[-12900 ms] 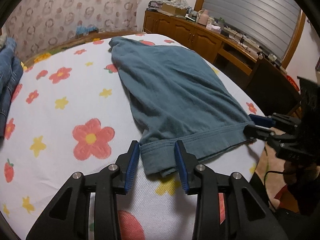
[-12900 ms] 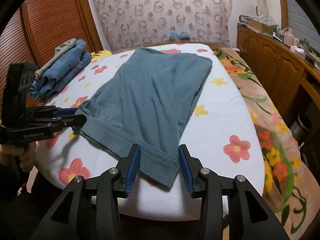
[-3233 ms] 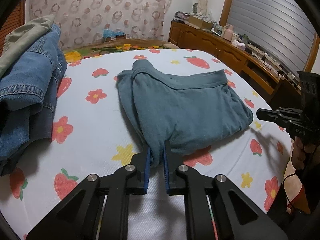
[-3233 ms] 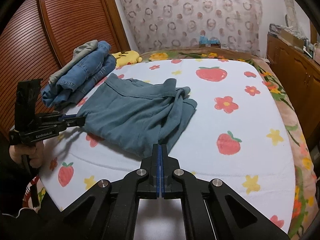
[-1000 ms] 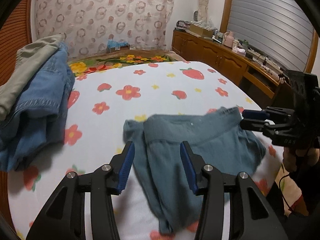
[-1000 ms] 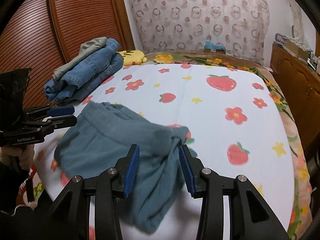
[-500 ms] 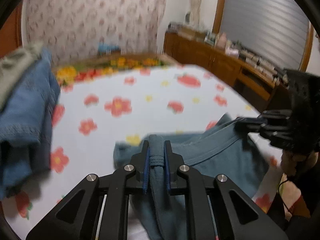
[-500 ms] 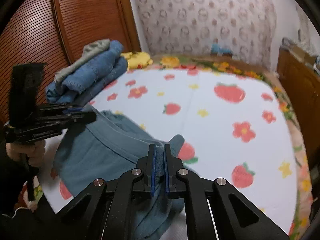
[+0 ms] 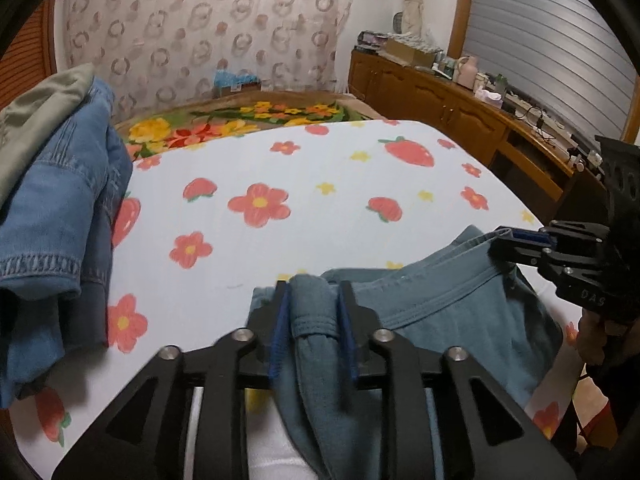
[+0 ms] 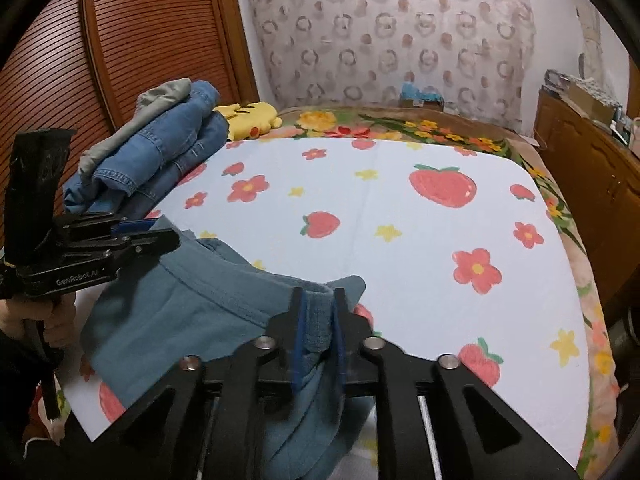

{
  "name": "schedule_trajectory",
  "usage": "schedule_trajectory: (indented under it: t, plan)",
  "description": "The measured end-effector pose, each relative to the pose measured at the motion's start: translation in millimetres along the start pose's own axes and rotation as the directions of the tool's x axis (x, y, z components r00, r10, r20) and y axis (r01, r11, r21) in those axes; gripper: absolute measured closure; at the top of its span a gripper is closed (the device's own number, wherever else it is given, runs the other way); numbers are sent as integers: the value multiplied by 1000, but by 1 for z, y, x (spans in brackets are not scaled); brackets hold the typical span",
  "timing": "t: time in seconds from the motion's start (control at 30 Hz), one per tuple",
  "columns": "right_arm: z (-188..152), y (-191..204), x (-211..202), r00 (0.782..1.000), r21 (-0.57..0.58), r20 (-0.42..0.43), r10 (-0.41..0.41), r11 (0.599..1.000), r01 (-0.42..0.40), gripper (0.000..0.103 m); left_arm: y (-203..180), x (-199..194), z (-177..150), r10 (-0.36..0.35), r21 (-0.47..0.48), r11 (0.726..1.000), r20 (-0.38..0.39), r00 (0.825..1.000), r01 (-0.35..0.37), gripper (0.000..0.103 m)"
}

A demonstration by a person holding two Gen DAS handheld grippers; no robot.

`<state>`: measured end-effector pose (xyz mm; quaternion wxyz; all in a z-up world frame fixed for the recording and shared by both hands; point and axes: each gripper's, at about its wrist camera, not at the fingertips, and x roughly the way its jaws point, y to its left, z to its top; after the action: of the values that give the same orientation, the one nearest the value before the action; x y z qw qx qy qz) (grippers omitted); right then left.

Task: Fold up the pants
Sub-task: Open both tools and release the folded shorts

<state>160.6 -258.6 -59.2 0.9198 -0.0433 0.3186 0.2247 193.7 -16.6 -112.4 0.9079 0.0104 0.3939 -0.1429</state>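
The teal pants (image 9: 452, 312) are folded into a short bundle at the near edge of the bed. My left gripper (image 9: 312, 300) is shut on one top corner of the bundle. My right gripper (image 10: 318, 312) is shut on the other top corner (image 10: 320, 320). The folded waistband edge stretches between the two grippers and the rest of the cloth (image 10: 180, 320) hangs down toward the sheet. Each gripper also shows in the other's view, the right gripper (image 9: 508, 240) and the left gripper (image 10: 160, 236).
A white sheet (image 10: 400, 220) with red flowers and strawberries covers the bed. A pile of folded blue jeans (image 9: 52, 216) lies on the left side and also shows in the right wrist view (image 10: 160, 148). A yellow plush toy (image 10: 248, 116) sits behind it. A wooden cabinet (image 9: 460, 116) runs along the right.
Both grippers were open over the bundle a second ago. They have since shut on its two top corners and lifted that edge off the sheet.
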Motion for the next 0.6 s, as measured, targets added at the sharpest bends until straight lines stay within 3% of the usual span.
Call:
schedule_trajectory:
  t: [0.1, 0.13, 0.23, 0.33, 0.47, 0.6]
  plan:
    - [2, 2, -7, 1000, -6, 11, -20, 1000, 20, 74, 0, -9, -3, 19, 2, 1000, 18, 1000, -19, 53]
    - [2, 4, -11, 1000, -11, 14, -17, 1000, 17, 65, 0, -12, -3, 23, 3, 1000, 24, 999, -23, 51]
    - [-4, 6, -19, 1000, -18, 6, 8, 1000, -8, 57, -4, -20, -7, 24, 6, 1000, 31, 999, -24, 42]
    - [-13, 7, -24, 1000, -23, -6, 7, 1000, -7, 48, -9, -23, -14, 14, 11, 1000, 26, 1000, -14, 40]
    - [-22, 7, -25, 1000, -19, -27, 5, 1000, -5, 47, -12, -17, -22, -6, 2, 1000, -7, 1000, 6, 40]
    - [-25, 7, -25, 1000, -18, -19, -7, 1000, 7, 47, -16, -9, -28, 20, 23, 1000, -33, 999, -19, 40]
